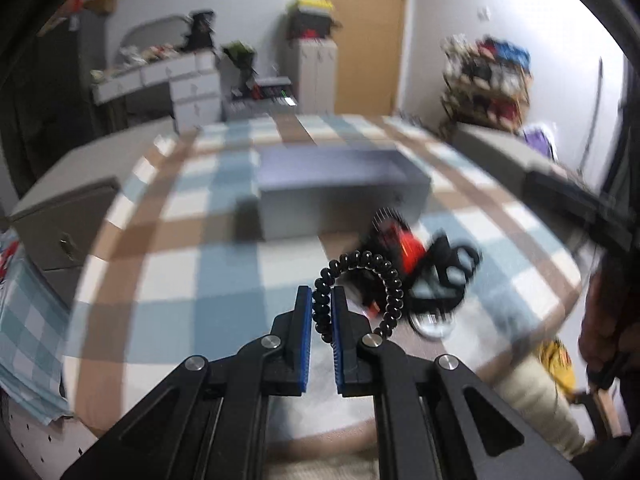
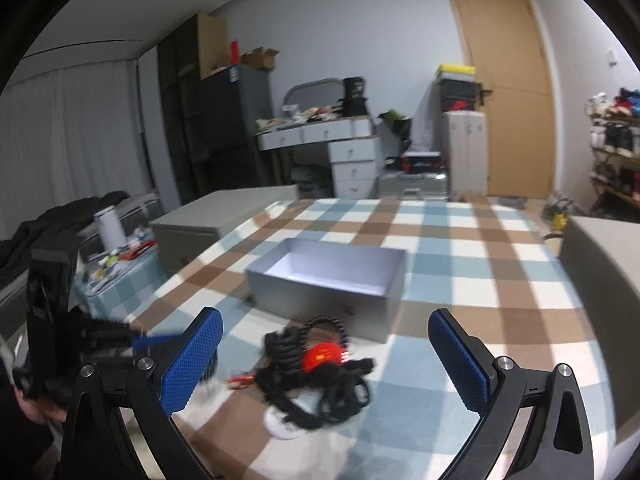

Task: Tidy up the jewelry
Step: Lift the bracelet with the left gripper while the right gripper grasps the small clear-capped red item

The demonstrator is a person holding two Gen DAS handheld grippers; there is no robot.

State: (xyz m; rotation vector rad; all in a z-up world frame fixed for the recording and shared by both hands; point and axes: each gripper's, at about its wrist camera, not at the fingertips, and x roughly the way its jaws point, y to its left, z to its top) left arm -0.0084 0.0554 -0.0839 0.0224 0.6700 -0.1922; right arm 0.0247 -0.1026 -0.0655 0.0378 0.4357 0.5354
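Note:
My left gripper [image 1: 321,295] is shut on a black beaded bracelet [image 1: 362,264] and holds it up above the checked tablecloth [image 1: 192,276]. A pile of jewelry [image 1: 424,276] with a red piece lies just behind it to the right. An open grey box [image 1: 340,204] stands behind the pile. In the right wrist view my right gripper [image 2: 326,344] is open and empty over the same pile [image 2: 320,372], with the grey box [image 2: 320,300] behind it. The left gripper shows blurred at the left edge of that view [image 2: 136,342].
Grey cabinets stand at the table's left [image 2: 208,220] and right [image 2: 600,280]. A side table with a white cup [image 2: 110,228] and clutter is at far left. A white disc [image 2: 280,426] lies under the pile.

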